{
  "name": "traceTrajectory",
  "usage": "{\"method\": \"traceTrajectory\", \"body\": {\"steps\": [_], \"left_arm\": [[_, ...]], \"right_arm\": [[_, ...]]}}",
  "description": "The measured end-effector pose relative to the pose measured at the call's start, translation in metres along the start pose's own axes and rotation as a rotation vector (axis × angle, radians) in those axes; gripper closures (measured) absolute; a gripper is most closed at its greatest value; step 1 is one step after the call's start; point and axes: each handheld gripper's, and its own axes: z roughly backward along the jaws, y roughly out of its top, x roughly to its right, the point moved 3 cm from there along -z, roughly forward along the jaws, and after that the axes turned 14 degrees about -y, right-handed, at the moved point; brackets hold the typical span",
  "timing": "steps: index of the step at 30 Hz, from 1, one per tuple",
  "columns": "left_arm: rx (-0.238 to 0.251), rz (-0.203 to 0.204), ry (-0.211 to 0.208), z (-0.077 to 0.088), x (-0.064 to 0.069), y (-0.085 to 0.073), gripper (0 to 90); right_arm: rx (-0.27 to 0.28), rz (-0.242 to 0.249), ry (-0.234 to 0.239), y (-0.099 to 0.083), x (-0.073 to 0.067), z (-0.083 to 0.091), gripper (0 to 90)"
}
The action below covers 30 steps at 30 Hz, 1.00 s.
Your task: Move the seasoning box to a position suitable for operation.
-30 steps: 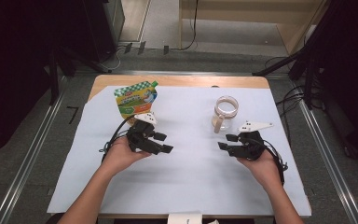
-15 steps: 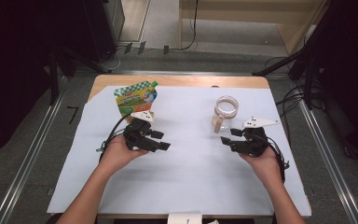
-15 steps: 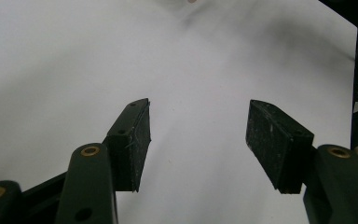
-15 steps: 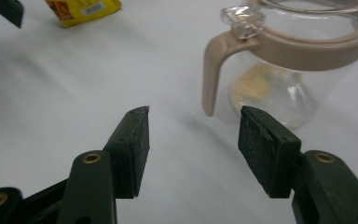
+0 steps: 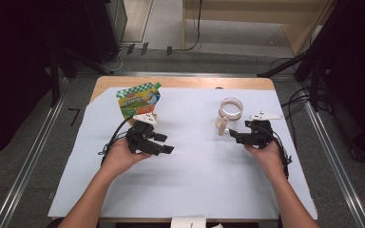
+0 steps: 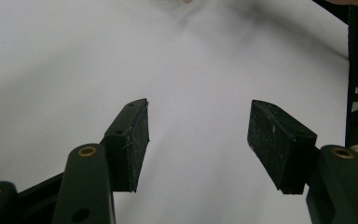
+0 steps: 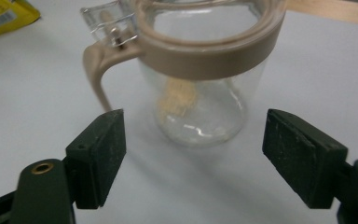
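The jar (image 7: 200, 93) is clear glass, smooth and glossy, with bright glints low on its wall. Its collar (image 7: 209, 51) and handle (image 7: 95, 70) look like beige plastic with a soft sheen. The pouch (image 5: 139, 98) near the far left corner of the table is glossy printed plastic film. A matt, pale, smooth sheet (image 5: 195, 156) covers the table, whose far edge (image 5: 185, 82) shows bare, light wood. The right gripper (image 7: 193, 158) has matt black pads (image 7: 102, 154), faintly scuffed, with brass-coloured rivets; the left gripper (image 6: 198, 140) looks the same.
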Motion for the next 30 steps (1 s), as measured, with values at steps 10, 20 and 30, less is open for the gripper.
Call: {"method": "traceTrajectory", "body": {"steps": [10, 20, 30], "left_arm": [[-0.010, 0.003, 0.006, 0.001, 0.004, -0.006, 39.3], [-0.002, 0.008, 0.013, 0.003, 0.006, -0.011, 39.0], [0.008, 0.014, 0.007, 0.003, 0.005, -0.011, 38.8]], "right_arm": [[0.035, -0.024, -0.012, 0.010, -0.003, -0.030, 17.4], [0.098, 0.006, -0.019, 0.012, -0.011, -0.052, 11.3], [0.098, 0.018, -0.031, 0.014, -0.014, -0.054, 12.0]]}}
